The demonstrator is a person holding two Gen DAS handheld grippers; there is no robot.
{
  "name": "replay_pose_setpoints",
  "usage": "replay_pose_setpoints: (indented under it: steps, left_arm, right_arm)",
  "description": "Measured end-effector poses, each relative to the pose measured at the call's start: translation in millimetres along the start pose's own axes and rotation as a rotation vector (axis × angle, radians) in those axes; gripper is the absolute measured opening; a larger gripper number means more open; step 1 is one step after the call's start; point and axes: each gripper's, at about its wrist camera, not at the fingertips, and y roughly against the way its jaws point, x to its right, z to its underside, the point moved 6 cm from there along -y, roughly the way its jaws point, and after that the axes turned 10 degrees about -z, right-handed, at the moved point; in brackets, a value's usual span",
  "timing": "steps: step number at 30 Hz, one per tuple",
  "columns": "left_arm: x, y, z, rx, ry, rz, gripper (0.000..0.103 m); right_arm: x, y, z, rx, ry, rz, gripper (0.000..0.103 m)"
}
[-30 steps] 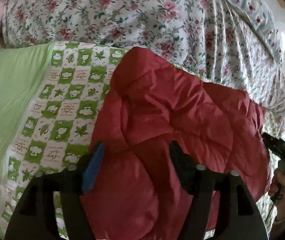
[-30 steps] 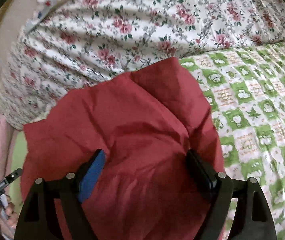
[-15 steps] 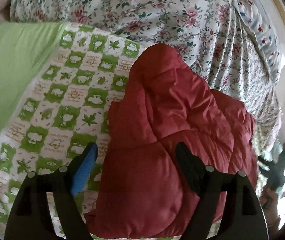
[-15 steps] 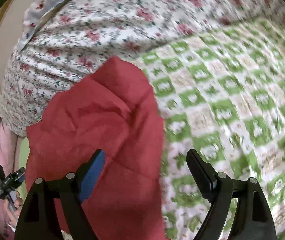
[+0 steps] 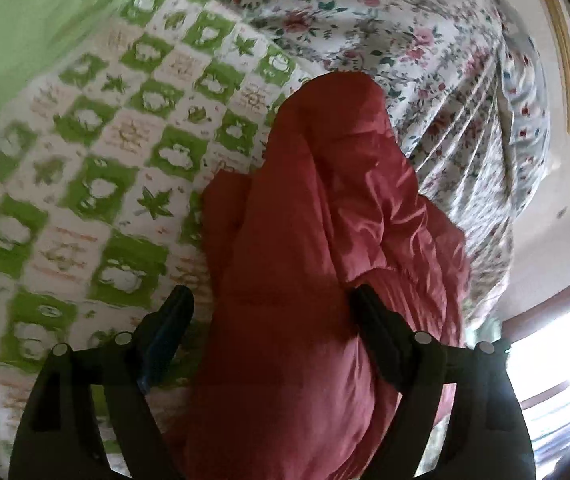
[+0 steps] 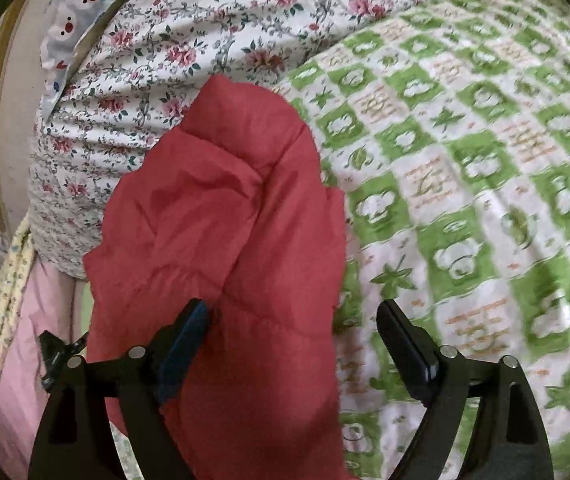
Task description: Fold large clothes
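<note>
- A bed spread with a green-and-white checked sheet lies ahead and left of the left jaws.
- A floral quilt is heaped beyond both jaws.
- A pale wall with a gold-framed picture stands right of the left jaws.
- Bright window light glares at lower right.
- Pink fabric lies left of the right jaws.

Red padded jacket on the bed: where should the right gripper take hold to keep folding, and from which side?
Judging from the right wrist view, grip the red padded jacket along its long edge lying over the green checked bedsheet. Come from the sheet side, low. That edge is exposed with bare sheet beside it, while the far end butts the floral duvet. The right gripper is already open.
</note>
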Motion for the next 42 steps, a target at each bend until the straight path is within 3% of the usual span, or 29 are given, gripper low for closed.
replay_pose_setpoints:
  steps: [5,9,14,16,18,24,37,40,42]
  left_arm:
    - [4.1,-21.6,3.7,-0.052,0.066,0.088,0.086]
    - [17.2,-23.3,7.1,-0.046,0.022,0.073,0.084]
    - [33.7,-8.4,12.6,-0.011,-0.057,0.053,0.053]
    - [41.3,4.8,15.5,0.010,-0.078,0.046,0.049]
    - [50.1,20.4,20.5,0.034,-0.099,0.045,0.046]
    - [66.4,70.7,52.6,0.063,-0.162,0.068,0.043]
    - [38.8,155.3,164.7,0.045,-0.124,0.149,0.042]
    - [31.7,160.8,176.0,0.053,-0.134,0.140,0.042]
    - [26.2,155.8,179.4,0.058,-0.143,0.091,0.042]
  right_arm:
    - [-2.2,-22.2,6.2,-0.053,-0.040,-0.089,0.091]
    - [-10.6,-33.9,9.3,-0.088,-0.035,-0.115,0.080]
    - [-19.3,-29.2,12.3,-0.092,-0.015,-0.111,0.052]
    - [-29.2,-20.6,14.4,-0.085,0.010,-0.111,0.041]
    - [-39.3,-9.5,17.9,-0.079,0.026,-0.116,0.038]
    - [-69.7,27.8,43.3,-0.081,0.072,-0.132,0.035]
    - [-89.0,110.4,161.0,-0.120,0.058,-0.194,0.035]
    - [-88.0,117.8,173.2,-0.114,0.060,-0.192,0.035]
    - [-85.6,117.7,176.9,-0.111,0.064,-0.185,0.035]
